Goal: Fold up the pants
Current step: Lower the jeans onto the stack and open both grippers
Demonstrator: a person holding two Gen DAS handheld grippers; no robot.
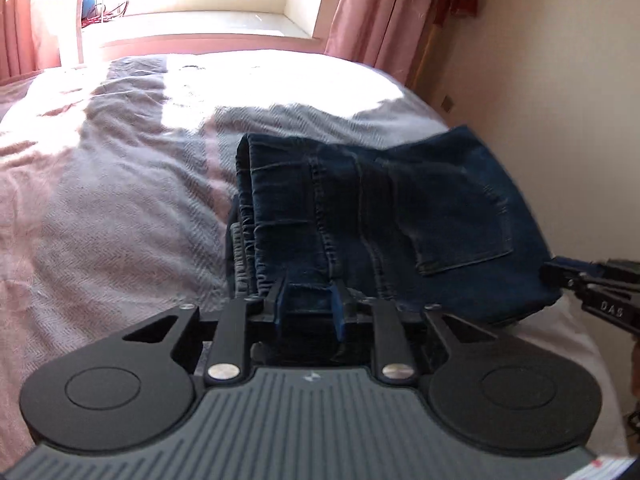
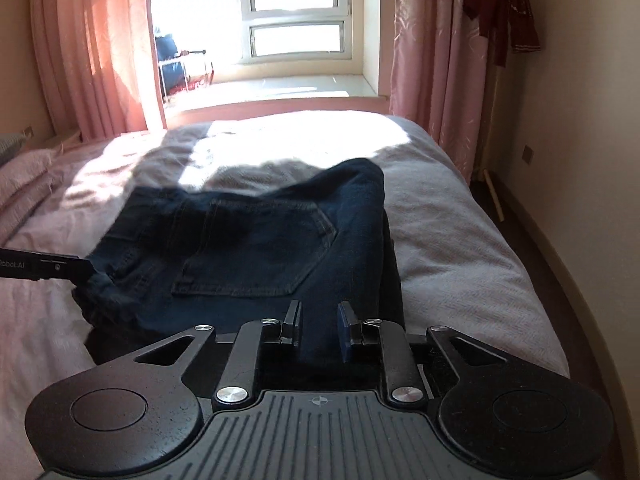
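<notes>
Dark blue jeans point(image 1: 400, 208) lie folded on the bed point(image 1: 120, 200), a back pocket facing up. My left gripper point(image 1: 308, 300) sits at their near edge with denim filling the narrow gap between its blue pads. In the left wrist view my right gripper point(image 1: 560, 276) comes in from the right and pinches the jeans' near right corner. The right wrist view shows the jeans point(image 2: 260, 240) ahead, and my right gripper point(image 2: 319, 316) is closed on their near edge. In that view my left gripper point(image 2: 86, 270) bites the left corner.
The bed cover point(image 2: 460, 240) is pale pink-grey with a sunlit patch at the far end. Pink curtains point(image 2: 92, 60) frame a window point(image 2: 296, 8). A wall and a narrow strip of floor run along the bed's right side, where a dark red garment point(image 2: 504, 12) hangs.
</notes>
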